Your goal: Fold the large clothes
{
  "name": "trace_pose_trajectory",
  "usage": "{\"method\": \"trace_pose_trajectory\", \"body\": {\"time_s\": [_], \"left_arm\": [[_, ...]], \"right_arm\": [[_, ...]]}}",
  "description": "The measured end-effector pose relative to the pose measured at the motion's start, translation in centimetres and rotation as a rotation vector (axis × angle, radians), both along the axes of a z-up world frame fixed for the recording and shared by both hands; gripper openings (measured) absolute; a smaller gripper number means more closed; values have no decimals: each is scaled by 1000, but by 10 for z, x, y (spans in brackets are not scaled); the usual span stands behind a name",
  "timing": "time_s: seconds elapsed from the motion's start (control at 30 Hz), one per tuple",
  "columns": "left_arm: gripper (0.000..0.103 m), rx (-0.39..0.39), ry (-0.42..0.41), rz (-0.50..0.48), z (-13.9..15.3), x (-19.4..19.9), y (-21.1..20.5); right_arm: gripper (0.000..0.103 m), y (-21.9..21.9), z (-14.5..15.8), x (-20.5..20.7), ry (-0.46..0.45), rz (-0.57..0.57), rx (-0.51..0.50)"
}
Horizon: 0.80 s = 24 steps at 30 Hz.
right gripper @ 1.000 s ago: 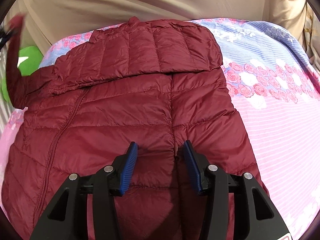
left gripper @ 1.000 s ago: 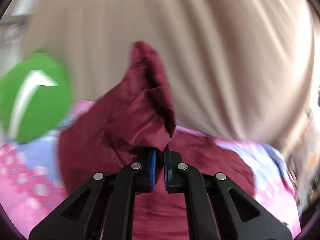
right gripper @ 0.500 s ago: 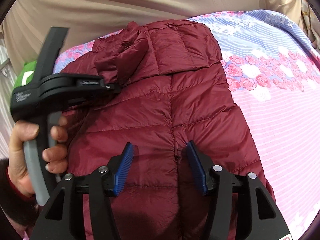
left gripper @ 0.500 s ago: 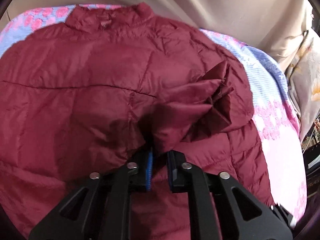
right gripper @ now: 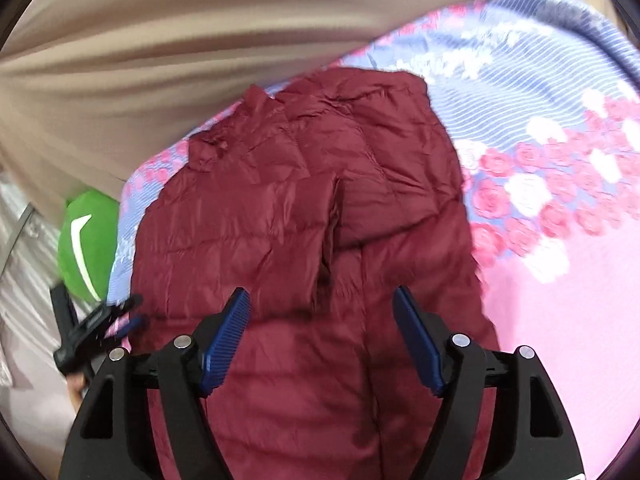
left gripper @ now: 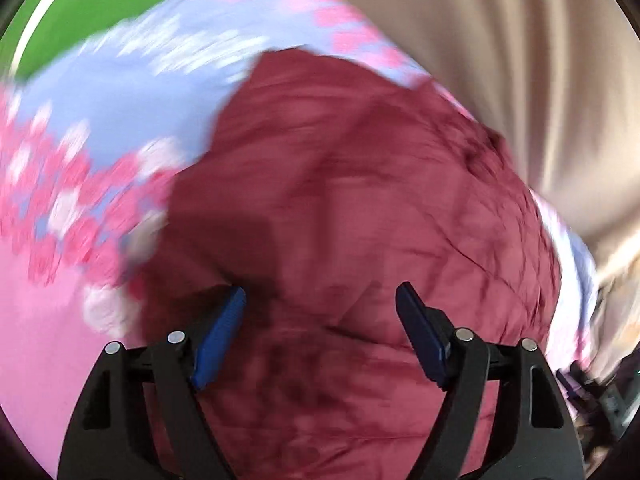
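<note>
A dark red quilted jacket [right gripper: 304, 208] lies on the flowered pink and blue bedspread [right gripper: 560, 240], both sleeves folded in over its body, the collar at the far end. My right gripper [right gripper: 322, 308] hovers over the jacket's near half, its jaws opening, nothing between the blue pads. The left wrist view is blurred: the same jacket [left gripper: 360, 216] fills it, and my left gripper [left gripper: 320, 304] hangs just above its left part, jaws opening, empty. From the right wrist view the left gripper [right gripper: 128, 316] shows at the jacket's left edge.
A beige curtain [right gripper: 180, 40] hangs behind the bed. A green cushion [right gripper: 88, 240] with a white mark sits beyond the bed's left edge. Bare bedspread stretches to the right of the jacket.
My left gripper carried the sleeve over the jacket, let it go and dropped down toward the jacket's left edge. Both grippers opened wider. The right gripper shifted and rolled, so the jacket now looks tilted.
</note>
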State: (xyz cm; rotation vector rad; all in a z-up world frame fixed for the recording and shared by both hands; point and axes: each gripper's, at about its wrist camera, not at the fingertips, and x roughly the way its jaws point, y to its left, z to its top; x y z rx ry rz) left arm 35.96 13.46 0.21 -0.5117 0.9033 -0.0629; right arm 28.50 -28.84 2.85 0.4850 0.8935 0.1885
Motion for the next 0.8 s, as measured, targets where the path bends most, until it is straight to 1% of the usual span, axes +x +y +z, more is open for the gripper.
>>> {"method": "trace_pose_trajectory", "body": {"time_s": [0.03, 0.07, 0.13, 0.17, 0.2, 0.23, 0.27, 0.3, 0.33, 0.37, 0.4, 0.43, 0.47, 0.5, 0.53, 0.57, 0.63, 0.7, 0.73, 0.77, 0.8], "left_arm": [[75, -64, 11, 20, -4, -2, 15], [75, -101, 15, 32, -6, -3, 22], [75, -142, 13, 46, -7, -6, 31], [75, -148, 11, 53, -5, -5, 32], [75, -162, 8, 59, -4, -4, 33], [74, -172, 11, 66, -4, -2, 35], [72, -176, 16, 76, -7, 0, 38], [66, -175, 21, 89, -6, 2, 42], [63, -168, 27, 99, -6, 4, 42], [56, -156, 29, 106, -5, 8, 41], [47, -130, 28, 119, -4, 13, 40], [42, -104, 28, 126, -4, 12, 40], [30, -69, 30, 133, -5, 15, 38], [24, -42, 32, 139, -7, 16, 38], [21, -1, 38, 140, -10, 20, 35], [16, 33, 42, 145, -14, 21, 33], [14, 99, 27, 147, -22, 21, 25], [13, 163, -4, 144, -23, 19, 18], [13, 207, -17, 139, -23, 18, 12], [13, 223, -22, 139, -23, 17, 10], [13, 243, -30, 139, -23, 17, 8]], "right_arm": [[72, 4, -3, 13, 28, 1, -9], [72, 7, -6, 20, 45, -2, -22], [72, 17, -16, 36, 91, 8, -13], [62, 21, -22, 43, 120, 8, -3], [51, 26, -27, 48, 143, 10, 2], [22, 32, -29, 55, 160, 17, -6], [9, 38, -27, 61, 167, 25, -21], [7, 44, -21, 65, 158, 32, -38], [6, 50, -5, 66, 108, 37, -55], [5, 58, 14, 65, 37, 55, -84], [4, 66, 36, 62, -53, 71, -128], [4, 78, 73, 48, -231, 98, -186], [4, 80, 90, 39, -331, 120, -183], [4, 80, 109, 25, -473, 144, -167], [4, 79, 113, 22, -516, 137, -182], [4, 76, 109, 30, -516, 115, -208], [4, 62, 66, 67, -334, 56, -232], [4, 48, 3, 104, -88, -4, -304], [4, 45, -15, 107, -47, 0, -304], [4, 44, -21, 105, -55, 2, -293], [4, 45, -20, 100, -80, -1, -293]]}}
